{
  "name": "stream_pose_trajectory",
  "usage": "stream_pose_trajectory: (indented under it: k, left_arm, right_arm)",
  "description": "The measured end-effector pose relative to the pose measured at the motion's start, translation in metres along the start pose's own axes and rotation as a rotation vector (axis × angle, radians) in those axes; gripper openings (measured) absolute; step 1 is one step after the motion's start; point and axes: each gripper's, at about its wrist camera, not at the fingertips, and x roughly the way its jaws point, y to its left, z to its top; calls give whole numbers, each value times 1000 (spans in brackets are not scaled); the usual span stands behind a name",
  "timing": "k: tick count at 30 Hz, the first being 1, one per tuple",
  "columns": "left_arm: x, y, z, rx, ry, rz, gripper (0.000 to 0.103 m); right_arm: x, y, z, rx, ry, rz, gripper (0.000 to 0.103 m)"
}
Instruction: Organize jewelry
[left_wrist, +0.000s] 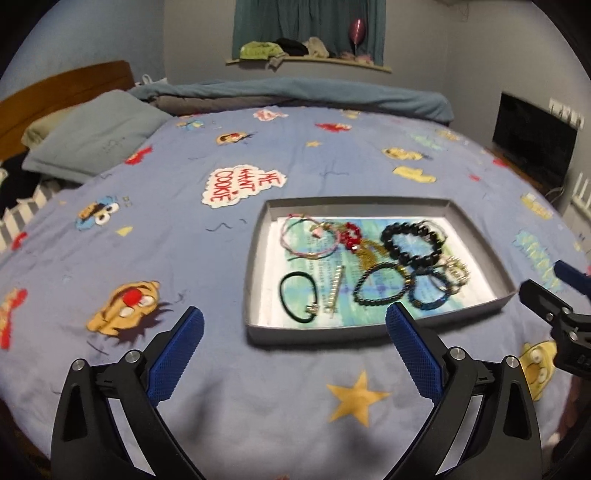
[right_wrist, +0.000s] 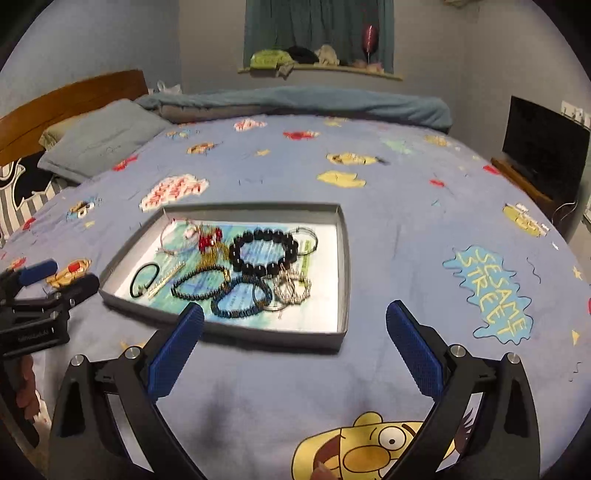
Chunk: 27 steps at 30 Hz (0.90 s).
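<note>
A shallow grey tray lies on the bed, lined with printed paper. In it lie several pieces of jewelry: a large black bead bracelet, a pink cord bracelet, a green hair tie, a silver bar clip, dark beaded bracelets, a red and gold piece and silver rings. My left gripper is open and empty, just before the tray's near edge. My right gripper is open and empty, near the tray's near right corner.
The bed has a blue Sesame Street cover. Pillows and a wooden headboard are at the far left, a rolled blanket at the far side. A dark TV stands at the right.
</note>
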Motion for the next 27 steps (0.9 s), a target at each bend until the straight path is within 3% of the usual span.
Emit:
stream_pose_trajectory:
  k: [6, 15, 27]
  left_arm:
    - [-1, -10, -14, 51, -42, 49, 98]
    - [3, -16, -29, 84, -99, 60, 98]
    - [4, -14, -30, 73, -104, 58, 98]
  right_arm:
    - [-4, 4, -6, 9, -68, -30, 98]
    - [2, 9, -25, 2, -94, -67, 98]
    - [4, 11, -26, -6, -104, -72, 98]
